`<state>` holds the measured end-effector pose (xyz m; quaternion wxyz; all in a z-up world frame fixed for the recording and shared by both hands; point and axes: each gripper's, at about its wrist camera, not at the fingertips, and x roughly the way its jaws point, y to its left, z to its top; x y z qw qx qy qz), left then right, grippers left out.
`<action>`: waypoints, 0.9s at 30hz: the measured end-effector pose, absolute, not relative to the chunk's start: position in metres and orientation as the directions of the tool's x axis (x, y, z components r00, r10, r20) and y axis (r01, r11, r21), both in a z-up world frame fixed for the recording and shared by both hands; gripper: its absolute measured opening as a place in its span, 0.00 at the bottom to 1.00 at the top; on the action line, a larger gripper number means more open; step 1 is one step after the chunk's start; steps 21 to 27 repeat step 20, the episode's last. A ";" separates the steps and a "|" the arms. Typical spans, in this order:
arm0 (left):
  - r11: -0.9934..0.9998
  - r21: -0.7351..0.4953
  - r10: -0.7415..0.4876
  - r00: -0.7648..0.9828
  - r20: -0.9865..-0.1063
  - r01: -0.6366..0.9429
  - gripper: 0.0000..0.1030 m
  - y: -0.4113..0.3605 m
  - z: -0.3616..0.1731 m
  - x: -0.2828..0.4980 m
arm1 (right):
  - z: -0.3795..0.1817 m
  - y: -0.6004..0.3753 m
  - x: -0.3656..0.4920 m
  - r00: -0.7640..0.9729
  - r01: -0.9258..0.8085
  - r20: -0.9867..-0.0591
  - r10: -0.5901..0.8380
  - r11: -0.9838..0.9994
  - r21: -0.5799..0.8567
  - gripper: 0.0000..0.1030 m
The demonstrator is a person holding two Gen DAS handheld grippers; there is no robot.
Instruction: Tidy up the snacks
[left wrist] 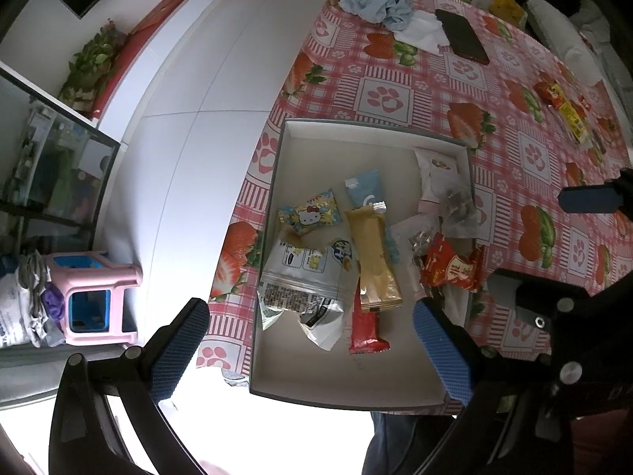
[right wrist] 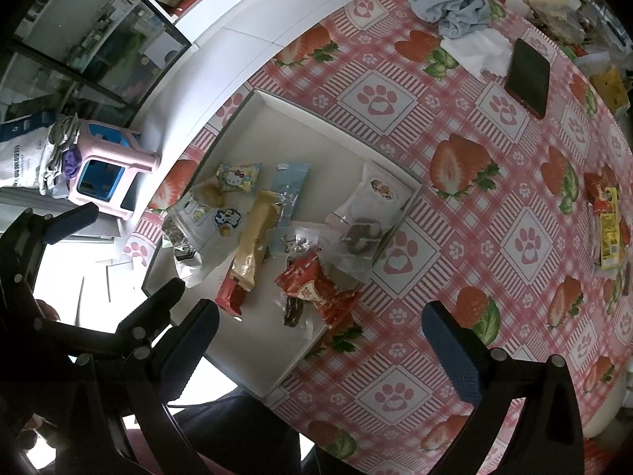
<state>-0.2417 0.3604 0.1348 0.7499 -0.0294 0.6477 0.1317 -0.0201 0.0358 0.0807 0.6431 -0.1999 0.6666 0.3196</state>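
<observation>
A shallow white box [left wrist: 277, 182] sits at the near left edge of the strawberry-print tablecloth [left wrist: 514, 150], holding the snacks: a Hello Kitty packet [left wrist: 310, 213] and a light blue packet [left wrist: 364, 190] toward the far side, a tan wafer bar [left wrist: 374, 261] in the middle, a red bar [left wrist: 366, 330] nearer, a white chip bag [left wrist: 300, 285] at left, a red crinkled packet [left wrist: 451, 269] at right. The left gripper [left wrist: 312, 352] hangs above the box's near end, jaws wide apart and empty, the red bar between them. The right gripper [right wrist: 320, 344] hovers just right of the box, jaws spread, empty. More yellow and red snacks [right wrist: 607, 225] lie well apart at far right.
</observation>
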 end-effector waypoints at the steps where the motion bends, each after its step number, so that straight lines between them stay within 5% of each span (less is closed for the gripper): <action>1: 0.964 0.125 0.158 0.127 -0.979 -0.237 1.00 0.361 0.135 -0.242 | 0.081 0.036 -0.020 -0.093 -0.678 -0.985 0.145 0.716 0.169 1.00; 27: 0.959 0.148 0.191 0.164 -0.968 -0.242 1.00 0.357 0.137 -0.242 | 0.077 0.034 -0.019 -0.103 -0.679 -0.984 0.148 0.713 0.178 1.00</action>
